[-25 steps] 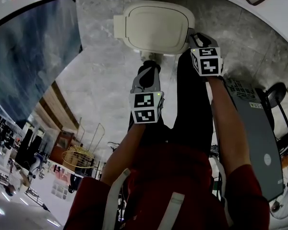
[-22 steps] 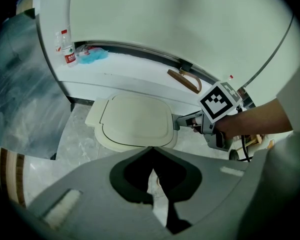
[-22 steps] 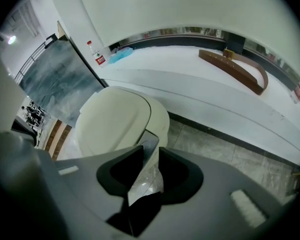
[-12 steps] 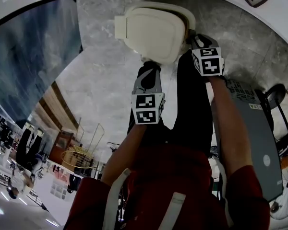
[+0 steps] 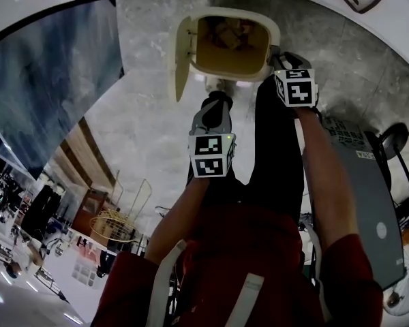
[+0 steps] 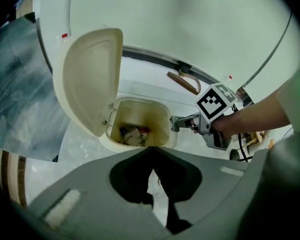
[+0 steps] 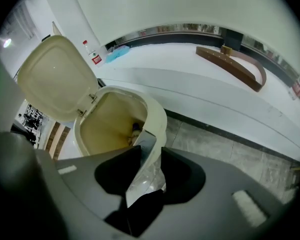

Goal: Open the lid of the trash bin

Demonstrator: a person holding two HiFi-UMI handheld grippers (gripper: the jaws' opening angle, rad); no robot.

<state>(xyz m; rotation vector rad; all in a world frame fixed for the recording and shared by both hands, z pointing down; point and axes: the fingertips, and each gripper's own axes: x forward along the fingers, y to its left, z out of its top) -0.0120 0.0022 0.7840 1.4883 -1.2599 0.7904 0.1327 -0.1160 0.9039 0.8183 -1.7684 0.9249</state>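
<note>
The cream trash bin (image 5: 221, 77) stands on the floor with its lid (image 5: 182, 56) swung up on the left side, and rubbish (image 6: 132, 134) shows inside. My right gripper (image 5: 276, 54) is at the bin's right rim (image 7: 157, 119). Its jaws are opening, with the bin's grey tab (image 7: 146, 141) standing between them. The right gripper (image 6: 178, 123) also shows beside the bin in the left gripper view. My left gripper (image 5: 217, 97) hangs just in front of the bin, pointing down at the floor. It is shut with nothing in it.
A white curved counter runs behind the bin and bears a brown curved piece (image 7: 240, 66) and a red-labelled bottle (image 7: 92, 54). A blue-grey sheet (image 5: 48, 80) lies to the left. A grey case (image 5: 368, 203) stands to the right. The person's legs are below the grippers.
The lid has swung from lying flat on the bin to standing open at the left, which uncovers the inside. Both grippers have stayed about where they were.
</note>
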